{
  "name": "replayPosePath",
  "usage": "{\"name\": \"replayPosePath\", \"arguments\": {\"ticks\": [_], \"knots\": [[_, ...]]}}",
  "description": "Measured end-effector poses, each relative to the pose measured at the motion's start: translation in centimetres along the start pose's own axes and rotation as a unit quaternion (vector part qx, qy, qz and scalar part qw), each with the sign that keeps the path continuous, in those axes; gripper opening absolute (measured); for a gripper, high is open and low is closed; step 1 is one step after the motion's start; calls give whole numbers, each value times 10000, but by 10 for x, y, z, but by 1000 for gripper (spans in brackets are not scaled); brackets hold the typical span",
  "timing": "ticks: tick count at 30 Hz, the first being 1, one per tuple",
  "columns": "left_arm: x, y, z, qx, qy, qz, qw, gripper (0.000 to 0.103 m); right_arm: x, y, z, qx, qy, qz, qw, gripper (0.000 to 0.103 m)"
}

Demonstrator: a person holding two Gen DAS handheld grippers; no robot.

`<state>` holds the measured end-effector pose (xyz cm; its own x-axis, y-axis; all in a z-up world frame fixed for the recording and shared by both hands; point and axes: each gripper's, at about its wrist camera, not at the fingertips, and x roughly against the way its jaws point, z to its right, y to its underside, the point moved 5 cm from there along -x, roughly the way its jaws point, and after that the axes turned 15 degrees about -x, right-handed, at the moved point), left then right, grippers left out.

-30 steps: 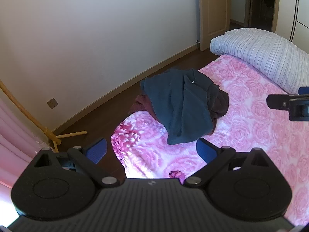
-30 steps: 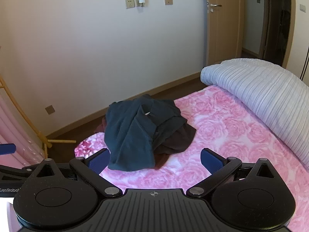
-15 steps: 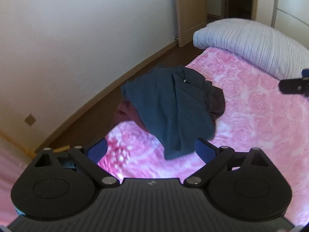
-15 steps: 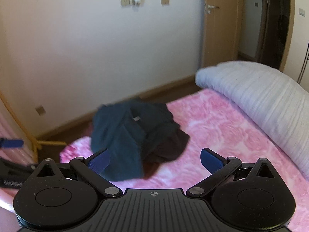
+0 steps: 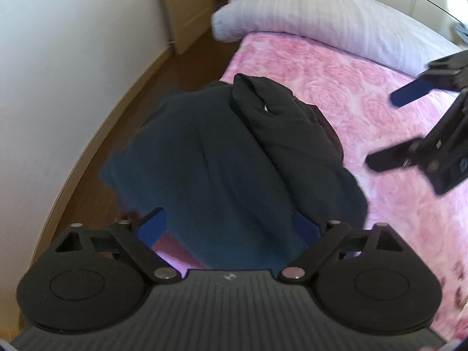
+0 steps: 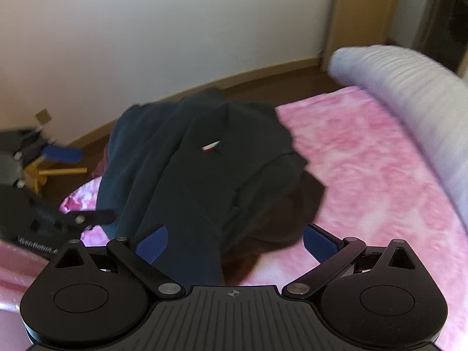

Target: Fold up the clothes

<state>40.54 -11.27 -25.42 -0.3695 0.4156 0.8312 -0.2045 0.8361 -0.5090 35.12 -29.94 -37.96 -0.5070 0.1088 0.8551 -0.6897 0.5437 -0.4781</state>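
The crumpled dark navy fabric garment [image 5: 222, 158] lay heaped at the pink rose-patterned bed's [image 5: 365, 93] edge, twelve o'clock of both grippers, left [image 5: 231, 228] and right [image 6: 234, 237], jaws apart, presumably readying a grab.

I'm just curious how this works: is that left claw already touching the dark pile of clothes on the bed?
Cannot tell. In the left wrist view the left claw is open around the clothes pile, but blur hides any contact.
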Motion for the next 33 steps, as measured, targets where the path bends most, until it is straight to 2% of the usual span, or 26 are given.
{"name": "replayPosePath", "arguments": {"ticks": [2, 4, 5, 6, 7, 8, 11, 12, 17, 20, 23, 28, 30, 33], "knots": [[-16, -1, -6, -281, 180, 38, 9994, 82, -23, 1, -4, -89, -173, -109, 9998, 102], [-27, -1, -8, -546, 356, 69, 9979, 75, -42, 3, -6, -191, -288, -184, 9992, 101], [-30, -1, -6, -702, 412, 92, 9966, 72, -50, 4, -7, -247, -362, -214, 9988, 93], [-32, -1, -5, -867, 434, 128, 9952, 65, -58, 4, -8, -299, -427, -260, 9983, 78], [-31, 0, -2, -1013, 415, 159, 9939, 59, -64, 4, -9, -350, -474, -311, 9978, 69], [-30, 1, -1, -1129, 389, 173, 9927, 41, -68, 5, -10, -404, -513, -346, 9973, 59], [-22, -1, 5, -1377, 389, 222, 9895, 6, -65, 3, -10, -418, -507, -267, 9975, 26], [-18, -4, 7, -1442, 380, 257, 9885, 4, -60, 1, -10, -411, -503, -213, 9977, 16], [19, -19, 9, -1536, 256, 629, 9858, 1, -8, -14, 7, -735, -757, 279, 9940, 7], [48, -38, 12, -1540, 165, 892, 9839, 1, 49, -22, 23, -889, -859, 748, 9895, 7], [82, -56, 30, -1532, 115, 1170, 9812, 0, 113, -17, 46, -1035, -816, 1229, 9836, 6], [132, -85, 106, -1592, 197, 1506, 9755, 0, 212, 37, 109, -1513, -728, 1735, 9704, 6], [144, -100, 149, -1652, 330, 1612, 9724, 0, 249, 69, 137, -1691, -705, 1870, 9651, 6], [161, -119, 234, -1773, 709, 1720, 9664, 0, 306, 125, 182, -2000, -543, 2102, 9555, 6]]}}
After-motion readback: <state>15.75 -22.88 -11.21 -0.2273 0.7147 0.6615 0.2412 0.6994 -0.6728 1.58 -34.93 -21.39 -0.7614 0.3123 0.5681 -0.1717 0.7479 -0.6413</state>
